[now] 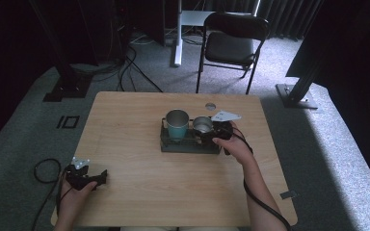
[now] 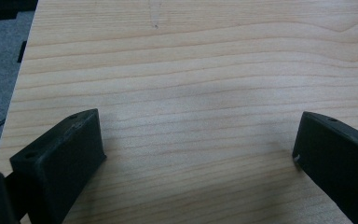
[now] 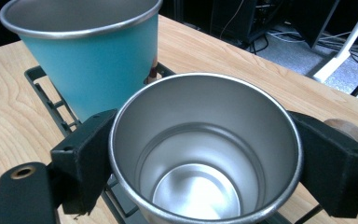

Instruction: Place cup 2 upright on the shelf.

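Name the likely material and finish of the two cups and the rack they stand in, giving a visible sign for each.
Silver cup: probably brushed steel, with soft grey reflections inside and a rolled rim.
Teal cup: seemingly metal too, bare grey inside, with a matt teal coating outside.
Rack: dark open grid, plastic or coated wire; the look leaves it open.

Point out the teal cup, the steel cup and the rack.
teal cup (image 3: 91,77), right gripper view, outer wall.
steel cup (image 3: 200,154), right gripper view, inner wall.
rack (image 1: 188,147), high view, front edge.
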Motion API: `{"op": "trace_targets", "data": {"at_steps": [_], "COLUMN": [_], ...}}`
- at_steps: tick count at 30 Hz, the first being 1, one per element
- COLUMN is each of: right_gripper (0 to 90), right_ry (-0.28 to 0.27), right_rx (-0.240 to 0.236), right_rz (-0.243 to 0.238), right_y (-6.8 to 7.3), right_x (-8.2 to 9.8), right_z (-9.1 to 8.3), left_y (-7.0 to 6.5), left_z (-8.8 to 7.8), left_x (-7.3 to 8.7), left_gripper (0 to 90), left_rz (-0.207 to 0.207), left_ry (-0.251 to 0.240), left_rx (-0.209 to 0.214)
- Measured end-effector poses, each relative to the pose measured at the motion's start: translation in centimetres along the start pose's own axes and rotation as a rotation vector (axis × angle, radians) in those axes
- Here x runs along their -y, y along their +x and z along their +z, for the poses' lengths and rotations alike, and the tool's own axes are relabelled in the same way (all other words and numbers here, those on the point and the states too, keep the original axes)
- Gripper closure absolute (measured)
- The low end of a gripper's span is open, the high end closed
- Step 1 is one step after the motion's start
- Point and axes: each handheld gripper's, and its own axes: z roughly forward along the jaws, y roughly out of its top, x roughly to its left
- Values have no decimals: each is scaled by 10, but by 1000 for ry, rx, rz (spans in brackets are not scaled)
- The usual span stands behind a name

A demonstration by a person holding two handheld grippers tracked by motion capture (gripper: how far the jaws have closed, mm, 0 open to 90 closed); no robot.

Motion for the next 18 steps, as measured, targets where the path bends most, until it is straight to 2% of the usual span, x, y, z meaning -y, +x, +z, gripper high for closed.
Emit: {"op": "trace_targets", "data": {"at_steps": [8, 16, 18], "right_gripper": [130, 124, 123], "right_ry": [-10, -12, -9], "right_rx": [-2, 3, 7], "right_rz": [6, -33, -29], "right_y": [-1, 2, 1], "right_x": [2, 1, 1], "right_z": [0, 0, -1], "left_y": [0, 0, 0], "left_z": [0, 0, 0], "left_x": [0, 0, 0], "left_gripper": [23, 23, 23], "left_rz": [0, 0, 0], "left_ry": [0, 0, 0], "left_rx": [0, 0, 0]}}
